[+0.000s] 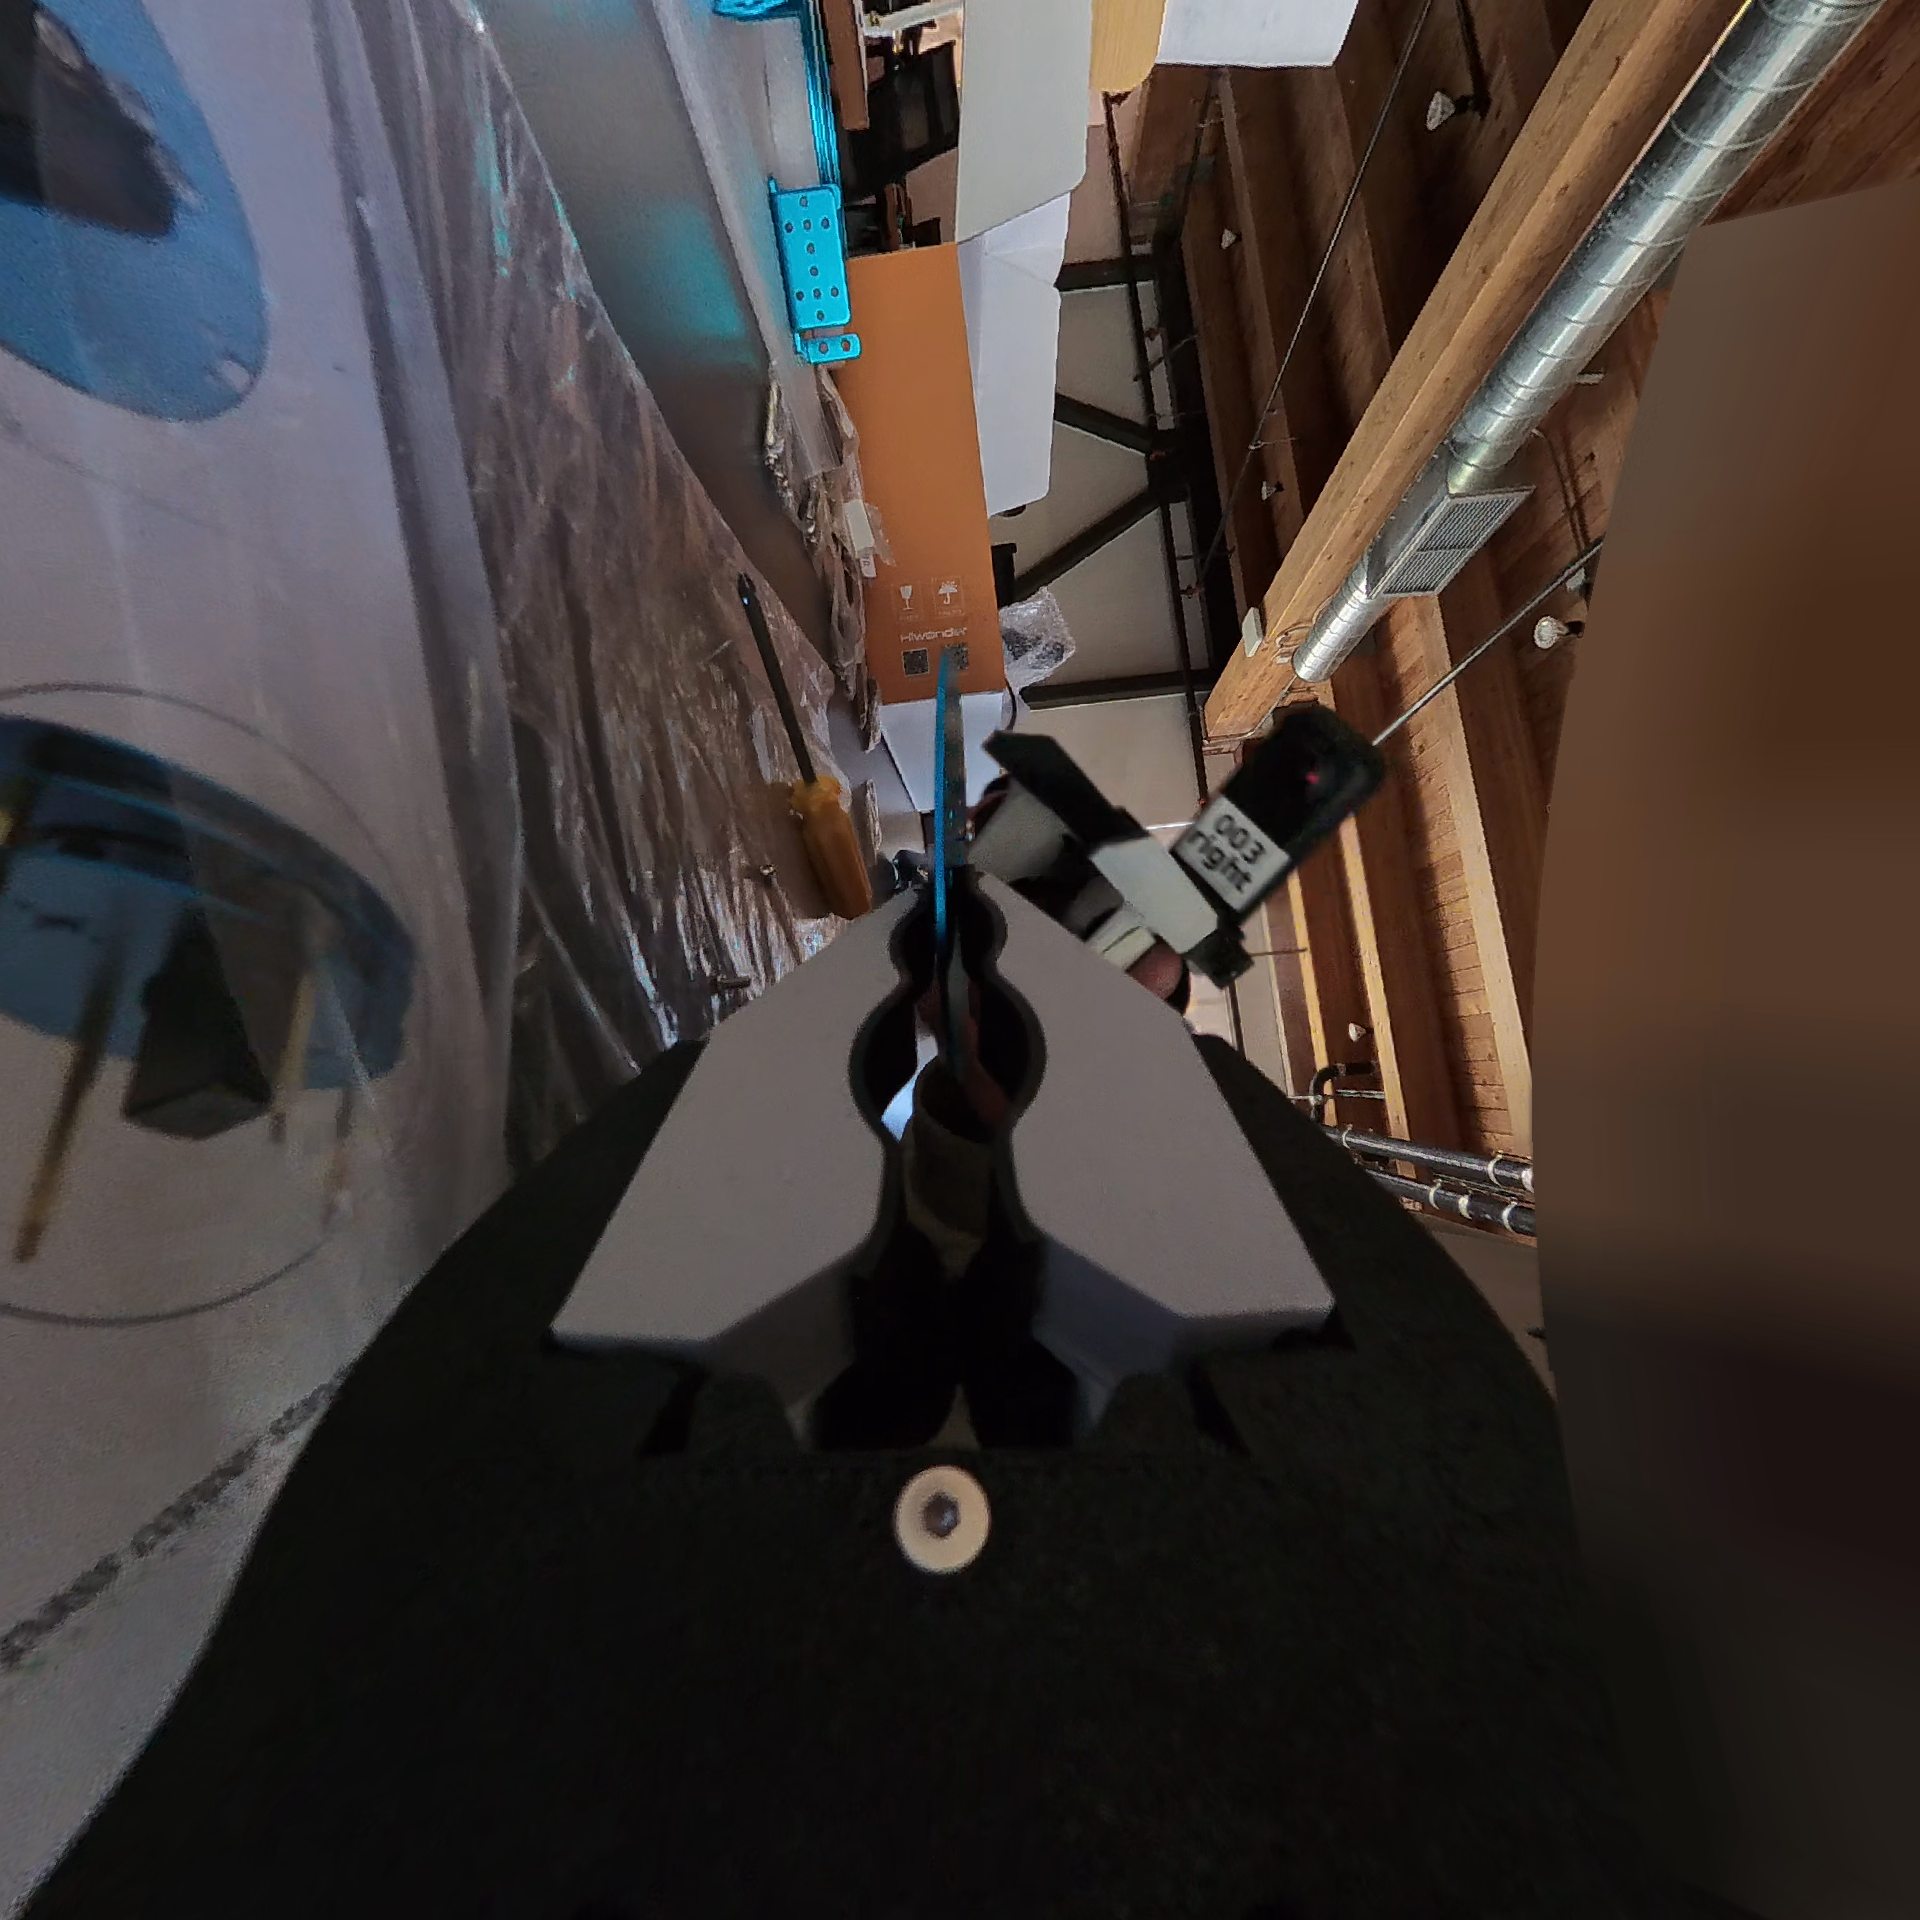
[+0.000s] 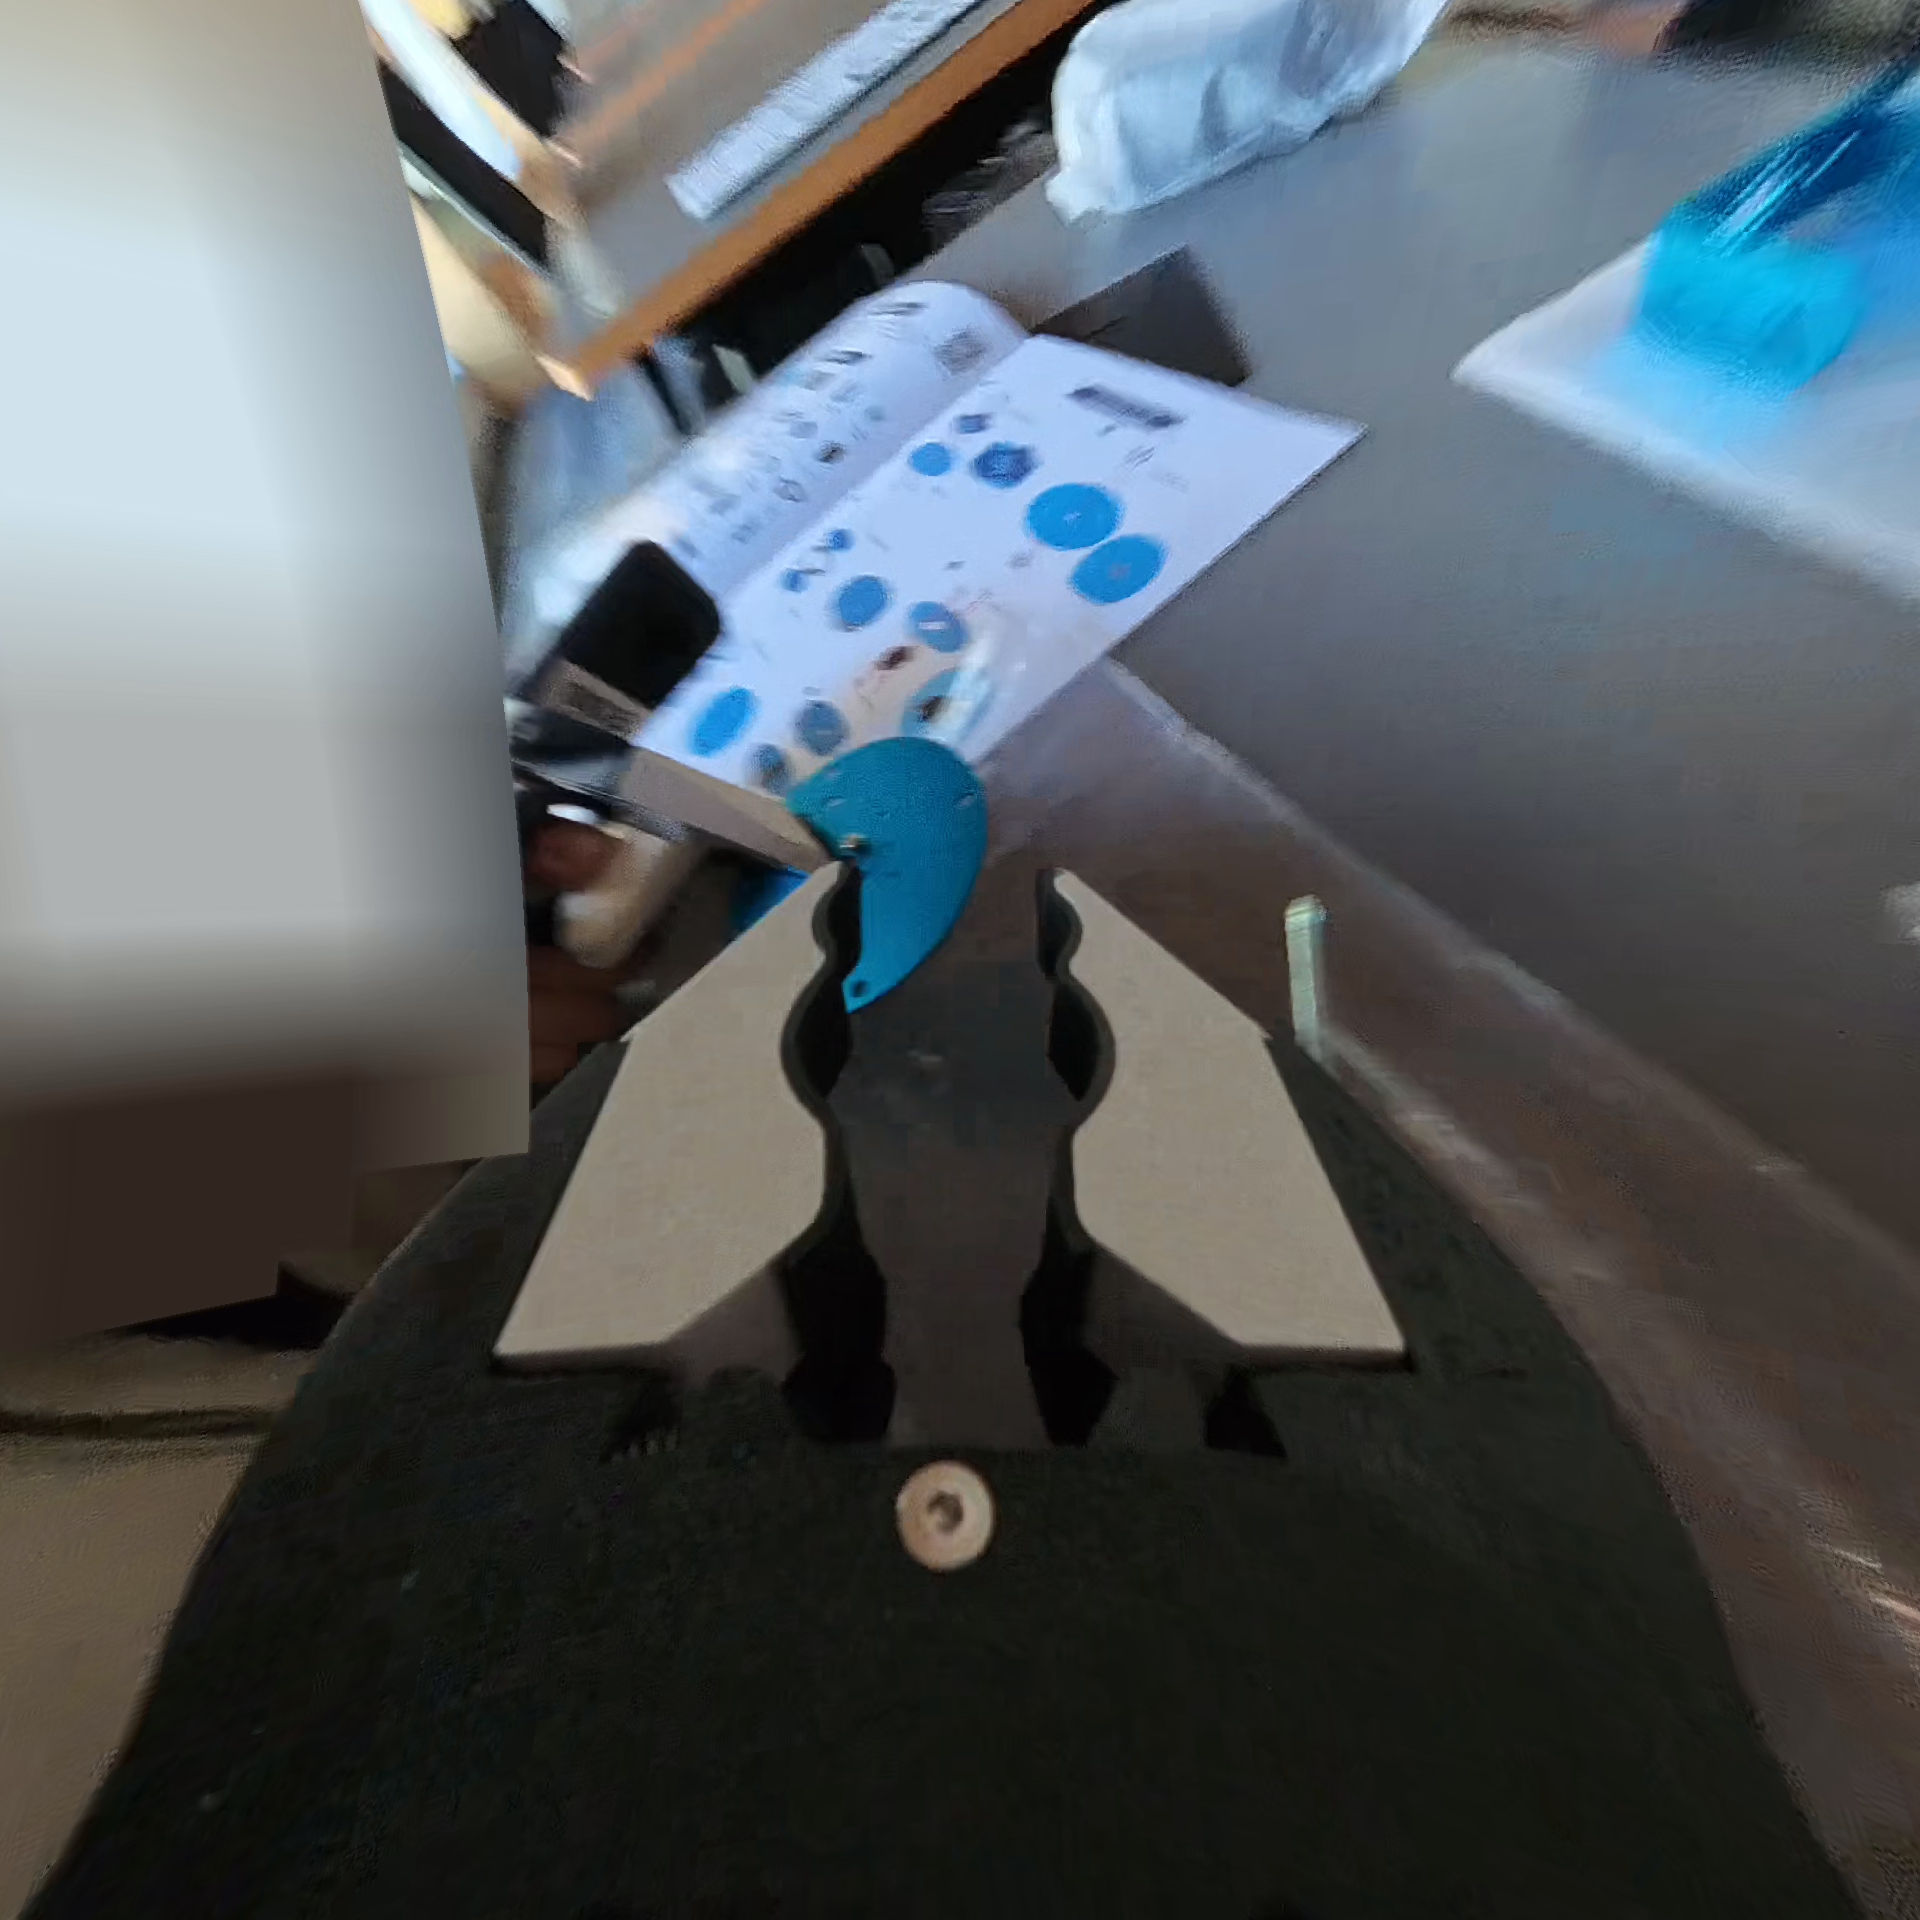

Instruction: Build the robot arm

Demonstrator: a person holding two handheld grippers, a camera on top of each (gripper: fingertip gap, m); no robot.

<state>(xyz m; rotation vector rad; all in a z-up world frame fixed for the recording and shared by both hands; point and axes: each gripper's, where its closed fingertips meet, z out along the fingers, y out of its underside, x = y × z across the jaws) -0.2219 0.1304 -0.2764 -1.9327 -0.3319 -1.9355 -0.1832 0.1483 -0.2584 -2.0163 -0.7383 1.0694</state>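
Note:
My left gripper (image 1: 951, 894) is shut on a thin blue metal plate (image 1: 948, 790), which I see edge-on in the left wrist view, sticking out past the fingertips. In the right wrist view the same plate (image 2: 904, 862) shows as a rounded blue piece with small holes, pinched by the left gripper (image 2: 816, 842) coming in from the left. My right gripper (image 2: 943, 883) is open, its fingertips on either side of the plate's lower part, the left finger close to it. The right gripper also shows in the left wrist view (image 1: 1003, 800) just beyond the plate.
An open instruction booklet (image 2: 987, 540) with pictures of blue parts lies on the grey table (image 2: 1507, 675). A yellow-handled screwdriver (image 1: 821, 821), an orange box (image 1: 925, 468), a blue bracket (image 1: 816, 275) and clear plastic bags (image 1: 623, 623) are nearby. A small metal piece (image 2: 1304, 966) lies at the right. My right fingertips sit around 5 cm from my left ones.

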